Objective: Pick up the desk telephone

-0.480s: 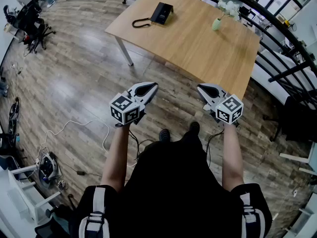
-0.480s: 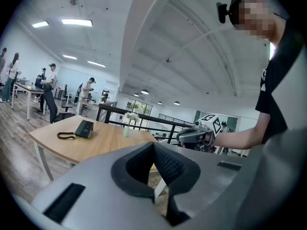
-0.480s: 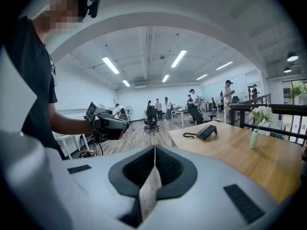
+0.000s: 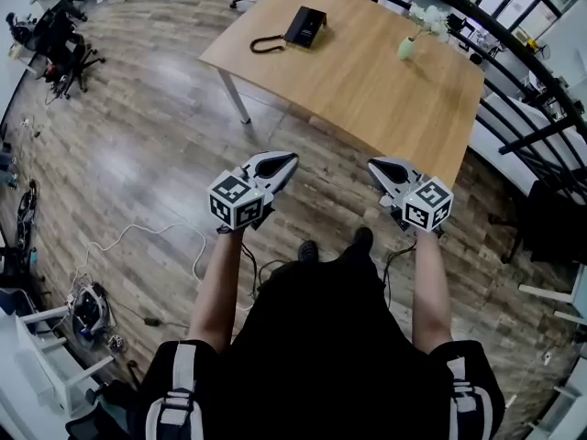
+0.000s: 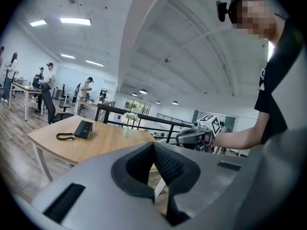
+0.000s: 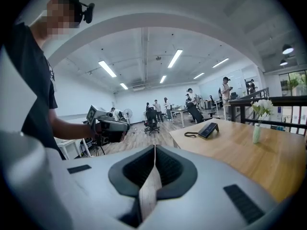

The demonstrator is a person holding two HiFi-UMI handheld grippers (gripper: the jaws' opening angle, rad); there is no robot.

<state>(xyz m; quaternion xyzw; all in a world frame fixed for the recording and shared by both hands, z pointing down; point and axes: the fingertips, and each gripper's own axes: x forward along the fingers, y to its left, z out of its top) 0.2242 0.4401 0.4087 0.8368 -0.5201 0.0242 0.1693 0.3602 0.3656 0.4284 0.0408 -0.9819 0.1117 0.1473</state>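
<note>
1. Telephones: one black desk telephone [image 4: 305, 26] lies by the far left corner of the bench [image 4: 367, 94]. Its curled cord [image 4: 266, 44] sits just beside it, toward the left edge. Any lettering on it is too small to read.
2. Vases: one pale vase [image 4: 405, 47] with white flowers stands upright near the far edge, well apart from the telephone.
3. Claws: two. The left claw [image 4: 282, 162] is fully closed, its pads pressed together with nothing between them. The right claw [image 4: 378, 166] is closed and empty in the same way.
4. Both claws hang over the wooden floor [image 4: 138, 145], short of the bench's near edge. They point toward the bench and are well apart from the telephone.
5. Marker cubes: one on each claw, the left cube [image 4: 237, 200] and the right cube [image 4: 426, 203]. Each is printed with black-and-white square patterns.
6. Cables: one white cable [image 4: 138, 235] trails across the floor to the person's left.
7. People: several stand at other desks [image 6: 180, 111] far across the room, seen in both gripper views.
</note>
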